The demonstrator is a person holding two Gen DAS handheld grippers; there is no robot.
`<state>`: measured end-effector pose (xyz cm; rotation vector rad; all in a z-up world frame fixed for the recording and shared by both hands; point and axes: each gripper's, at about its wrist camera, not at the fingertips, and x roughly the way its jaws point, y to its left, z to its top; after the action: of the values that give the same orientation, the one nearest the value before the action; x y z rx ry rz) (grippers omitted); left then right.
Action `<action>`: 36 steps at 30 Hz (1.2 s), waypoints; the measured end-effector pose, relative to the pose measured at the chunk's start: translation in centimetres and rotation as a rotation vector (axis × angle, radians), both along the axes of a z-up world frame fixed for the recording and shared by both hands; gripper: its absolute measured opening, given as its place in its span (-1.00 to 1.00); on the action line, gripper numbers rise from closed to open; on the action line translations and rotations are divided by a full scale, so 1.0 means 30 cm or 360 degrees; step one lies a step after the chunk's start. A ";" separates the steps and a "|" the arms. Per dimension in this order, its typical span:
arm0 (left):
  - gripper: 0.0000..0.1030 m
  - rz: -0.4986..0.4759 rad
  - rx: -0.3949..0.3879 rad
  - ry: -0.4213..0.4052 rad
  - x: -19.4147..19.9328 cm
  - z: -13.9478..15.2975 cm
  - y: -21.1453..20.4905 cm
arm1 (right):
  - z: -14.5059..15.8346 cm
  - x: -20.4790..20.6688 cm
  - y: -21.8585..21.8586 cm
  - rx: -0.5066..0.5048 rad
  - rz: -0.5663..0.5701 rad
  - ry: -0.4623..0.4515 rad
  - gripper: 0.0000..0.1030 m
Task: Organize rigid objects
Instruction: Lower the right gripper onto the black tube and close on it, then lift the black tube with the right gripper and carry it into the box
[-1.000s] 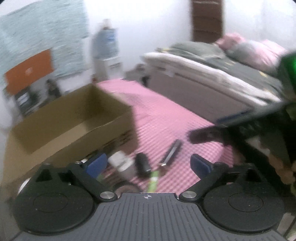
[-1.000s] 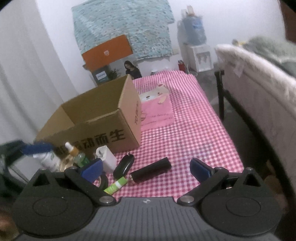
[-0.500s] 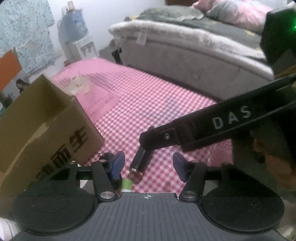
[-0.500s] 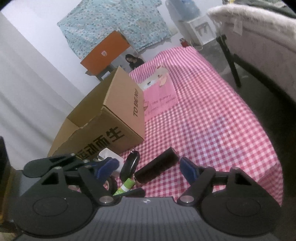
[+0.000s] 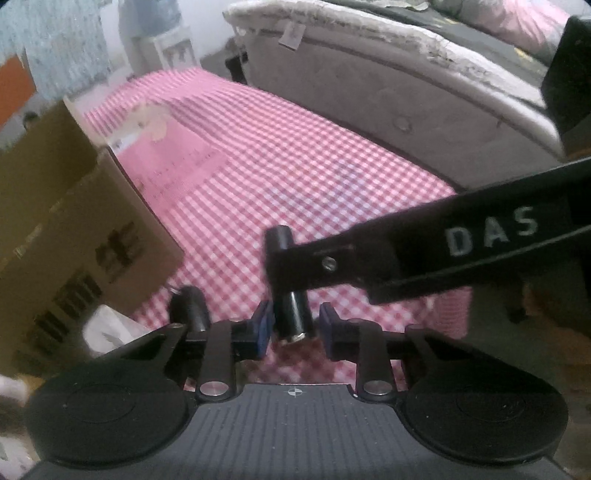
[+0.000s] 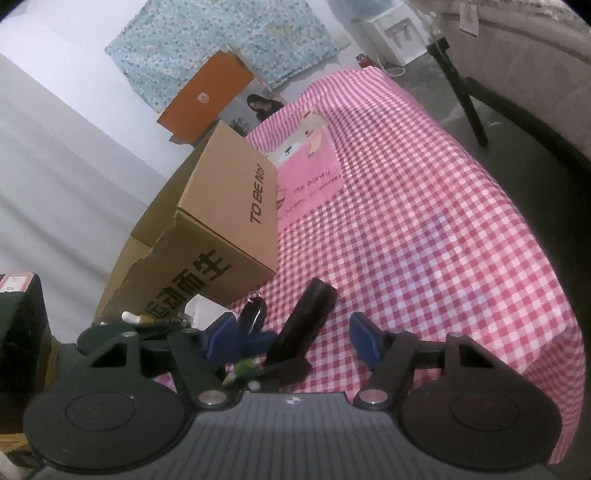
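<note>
Goes for the black tube point(image 5: 293, 314) with both grippers at once. Finds it lying flat on the table, just in front of the cardboard box point(image 6: 221, 229).

Closes the left gripper point(image 5: 293, 325) around the near end of the tube. Almost shut now, with one blue pad at the tube and the other just beside it, so not quite squeezing yet. Closes the right gripper point(image 6: 291, 332) too, about half way, with the tube between its jaws but no pad on it. Probably means to lift the tube into the box, since tidying is the job.

Leaves a black key fob point(image 6: 253, 317), a green stick point(image 6: 240, 369) and a small white thing point(image 6: 199, 310) close beside the tube. Needs care not to bump them.

Works on a pink and white checked cloth point(image 6: 424, 221), with a pink picture sheet point(image 6: 310, 173) lying by the box. Shares the room with a grey bed point(image 5: 369, 92), a white water stand point(image 6: 395, 33), a blue flowery cloth point(image 6: 221, 37) on the wall and an orange board point(image 6: 203, 96) under it.
</note>
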<state>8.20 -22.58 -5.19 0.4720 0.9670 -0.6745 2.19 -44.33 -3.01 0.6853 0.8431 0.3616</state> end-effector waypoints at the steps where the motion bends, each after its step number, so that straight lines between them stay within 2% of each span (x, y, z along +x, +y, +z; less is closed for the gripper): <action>1: -0.48 -0.0001 0.0001 -0.0006 -0.004 0.001 0.000 | 0.000 0.003 0.001 -0.0008 0.0004 0.0004 0.35; 6: -0.47 -0.0028 0.0042 -0.0078 -0.009 -0.010 -0.023 | 0.002 0.036 0.019 -0.0095 0.0024 0.0019 0.33; 11: -0.46 -0.0068 0.0012 -0.0107 -0.006 -0.011 -0.024 | 0.011 0.079 0.046 -0.0161 0.0063 0.0030 0.32; 15: -0.53 -0.0038 -0.0033 -0.0097 0.001 -0.011 -0.014 | 0.007 0.108 0.052 -0.0171 0.0070 0.0057 0.15; 17: -0.57 -0.0029 -0.0044 -0.0098 0.005 -0.011 -0.015 | 0.007 0.120 0.056 -0.0195 0.0064 0.0072 -0.07; 20: -0.58 -0.0018 -0.0050 -0.0090 0.015 -0.012 -0.010 | 0.005 0.145 0.065 -0.0231 0.0060 0.0098 -0.24; 27: -0.55 -0.0031 -0.0070 -0.0105 0.022 -0.016 -0.008 | 0.022 0.169 0.123 -0.0401 0.0101 0.0091 -0.28; 32: -0.58 0.0002 -0.0093 -0.0148 0.006 -0.015 0.000 | 0.019 0.171 0.135 -0.0410 0.0091 0.0099 -0.33; 36: -0.59 0.0028 -0.0159 -0.0206 -0.022 0.027 0.033 | 0.051 0.145 0.125 -0.0385 0.0083 0.0070 -0.40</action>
<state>7.52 -21.58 -4.38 0.4136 0.8105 -0.6653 6.54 -40.60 -1.47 0.4482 0.9303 0.2860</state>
